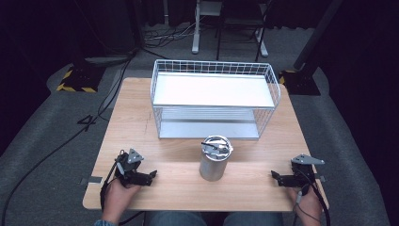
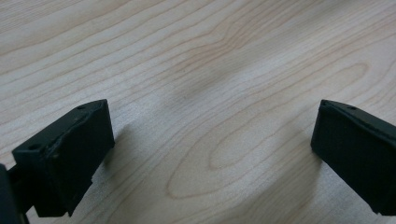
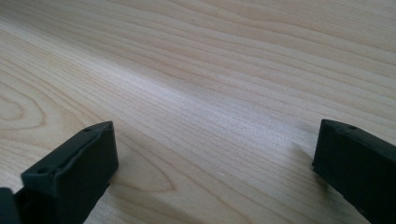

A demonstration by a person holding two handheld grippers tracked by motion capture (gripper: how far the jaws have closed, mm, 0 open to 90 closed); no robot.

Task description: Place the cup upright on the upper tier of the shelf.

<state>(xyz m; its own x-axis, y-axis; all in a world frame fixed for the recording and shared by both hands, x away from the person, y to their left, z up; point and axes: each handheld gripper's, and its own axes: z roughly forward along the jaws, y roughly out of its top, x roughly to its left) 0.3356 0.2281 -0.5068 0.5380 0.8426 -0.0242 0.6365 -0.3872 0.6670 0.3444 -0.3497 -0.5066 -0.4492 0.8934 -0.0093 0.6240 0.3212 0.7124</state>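
While both grippers rest low near the front edge of the wooden table (image 1: 136, 117), nothing is held. Largest item: the white wire rack (image 1: 214, 96), two tiers, standing beyond the fingertips of both grippers at the far half of the table, well apart from either. Its lower shelf opens toward the person.

Next: the metal canister (image 1: 214, 159), upright, long axis vertical, lid with a folded handle on top. It stands between the two grippers and slightly beyond them, just in front of the rack's lower tier but not touching it.

Left gripper (image 1: 151, 175): fingertips point inward toward the canister base; jaws spread wide. In the left gripper view the gripper (image 2: 212, 140) shows bare wood grain between its two black fingers (image 2: 70, 158), nothing gripped.

Right gripper (image 1: 274, 175): fingertips also point inward; in the right gripper view the gripper (image 3: 215, 154) has its jaws wide apart over bare table, fingers (image 3: 74, 172) empty.

Key relation: canister lies inward of both sets of fingertips, to the right of the left ones, to the left of the right ones. Left fingertips look a little nearer to it than the right ones; the difference is small. Judgement: a side grasp on the vertical wall would suit either hand; the jaw opening looks barely adequate for the canister's width, so the lid handle may be the safer hold.
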